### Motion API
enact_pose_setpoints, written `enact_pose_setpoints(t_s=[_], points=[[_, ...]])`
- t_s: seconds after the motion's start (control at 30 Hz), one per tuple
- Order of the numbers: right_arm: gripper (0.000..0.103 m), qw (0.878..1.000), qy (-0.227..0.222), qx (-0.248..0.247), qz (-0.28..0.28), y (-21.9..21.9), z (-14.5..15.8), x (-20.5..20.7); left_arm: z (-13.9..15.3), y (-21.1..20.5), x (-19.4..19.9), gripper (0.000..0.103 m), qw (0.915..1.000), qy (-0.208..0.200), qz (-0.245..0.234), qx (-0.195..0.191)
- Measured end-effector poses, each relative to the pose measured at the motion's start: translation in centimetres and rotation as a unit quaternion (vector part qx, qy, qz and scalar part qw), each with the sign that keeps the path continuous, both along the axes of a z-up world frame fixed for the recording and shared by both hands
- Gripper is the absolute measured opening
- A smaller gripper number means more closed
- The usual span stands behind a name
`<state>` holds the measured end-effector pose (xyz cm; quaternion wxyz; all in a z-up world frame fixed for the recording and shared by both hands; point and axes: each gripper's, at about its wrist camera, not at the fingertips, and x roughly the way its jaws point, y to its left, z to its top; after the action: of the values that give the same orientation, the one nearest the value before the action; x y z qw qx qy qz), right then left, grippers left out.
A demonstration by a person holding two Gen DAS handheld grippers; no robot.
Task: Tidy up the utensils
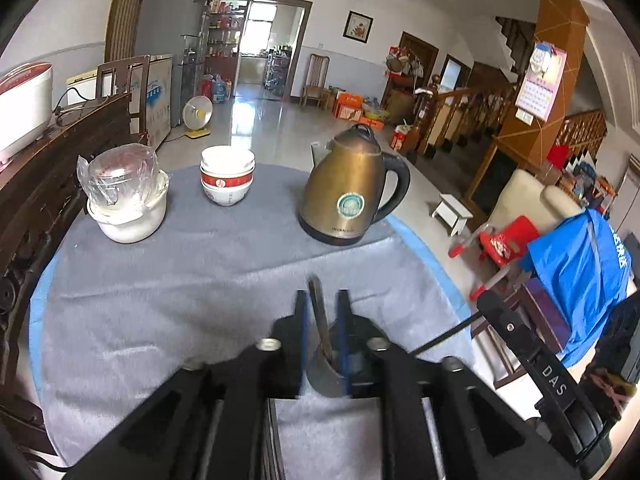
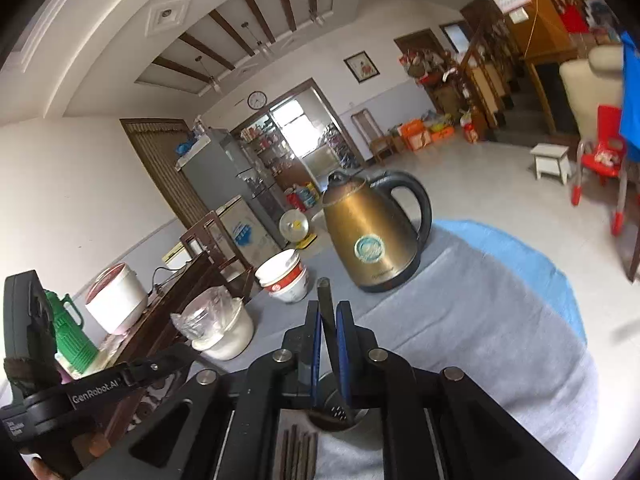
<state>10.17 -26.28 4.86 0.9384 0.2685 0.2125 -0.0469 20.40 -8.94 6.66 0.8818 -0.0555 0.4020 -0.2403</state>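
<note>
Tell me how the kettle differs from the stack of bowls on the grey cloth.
The kettle is bronze-coloured metal, while the stack of bowls is white with a red band. The kettle is taller and closed by a lid; the stack of bowls is lower and open at the top. The kettle has a black handle and a spout; the bowls have neither. Both stand upright on the grey cloth, apart from each other.

Bowls [image 1: 227, 179] between pot [image 1: 127, 208] and kettle [image 1: 352, 188] — on cloth [image 1: 180, 280].
</note>
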Motion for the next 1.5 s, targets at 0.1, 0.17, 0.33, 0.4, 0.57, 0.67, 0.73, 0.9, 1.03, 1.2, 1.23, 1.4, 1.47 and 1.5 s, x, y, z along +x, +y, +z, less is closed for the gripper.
enact_pose_setpoints(t_s=[0.1, 0.17, 0.33, 0.4, 0.57, 0.67, 0.73, 0.9, 1.03, 1.2, 1.23, 1.4, 1.47, 1.5], points=[[0.015, 0.999, 0.007, 0.033, 0.016, -0.4, -0.5, -0.8, 0.5, 0.4, -1.2, 0.051, 0.9999, -0.013, 0.007, 0.007], [0.029, 0.999, -0.003, 0.048, 0.019, -1.0, -0.7, -2.0, 1.2, 0.6, -2.2, 0.052, 0.9990, -0.036, 0.007, 0.023], [0.064, 0.993, -0.072, 0.098, 0.009, -4.1, -0.7, -8.7, 3.5, 0.2, -6.3, 0.064, 0.9881, -0.126, 0.001, 0.089], [0.064, 0.993, -0.079, 0.085, -0.003, -6.0, -0.2, -12.0, 5.0, -1.2, -8.1, 0.065, 0.9762, -0.177, -0.006, 0.126], [0.064, 0.994, -0.068, 0.044, -0.070, -10.9, 0.7, -19.0, 10.2, -7.3, -11.8, 0.073, 0.9594, -0.265, -0.023, 0.094], [0.064, 0.990, -0.059, 0.040, -0.120, -13.9, 0.9, -22.9, 12.9, -12.6, -14.0, 0.074, 0.9542, -0.286, -0.073, 0.048], [0.064, 0.986, -0.054, 0.030, -0.154, -15.4, 1.3, -25.5, 13.8, -15.7, -15.9, 0.074, 0.9467, -0.302, -0.109, 0.028], [0.064, 0.973, -0.045, 0.006, -0.227, -18.3, 2.1, -31.9, 14.4, -22.5, -20.7, 0.074, 0.9242, -0.315, -0.216, -0.008], [0.064, 0.962, -0.054, 0.021, -0.266, -20.2, 2.4, -35.8, 14.3, -24.7, -22.9, 0.074, 0.9119, -0.318, -0.259, -0.015], [0.064, 0.959, -0.059, 0.020, -0.276, -21.0, 3.1, -37.7, 14.8, -26.3, -24.2, 0.074, 0.9131, -0.302, -0.273, -0.019], [0.064, 0.959, -0.060, 0.017, -0.276, -21.0, 3.4, -37.6, 14.9, -26.6, -24.7, 0.074, 0.9138, -0.300, -0.273, -0.018], [0.064, 0.960, -0.064, 0.019, -0.273, -21.2, 3.6, -38.0, 15.2, -27.3, -27.2, 0.074, 0.9136, -0.296, -0.278, -0.010], [0.064, 0.959, -0.064, 0.021, -0.274, -21.4, 3.6, -38.5, 15.4, -27.4, -27.9, 0.074, 0.9122, -0.302, -0.277, -0.007], [0.064, 0.959, -0.065, 0.023, -0.274, -21.3, 3.6, -38.5, 15.5, -27.8, -28.1, 0.074, 0.9114, -0.305, -0.276, -0.005]])
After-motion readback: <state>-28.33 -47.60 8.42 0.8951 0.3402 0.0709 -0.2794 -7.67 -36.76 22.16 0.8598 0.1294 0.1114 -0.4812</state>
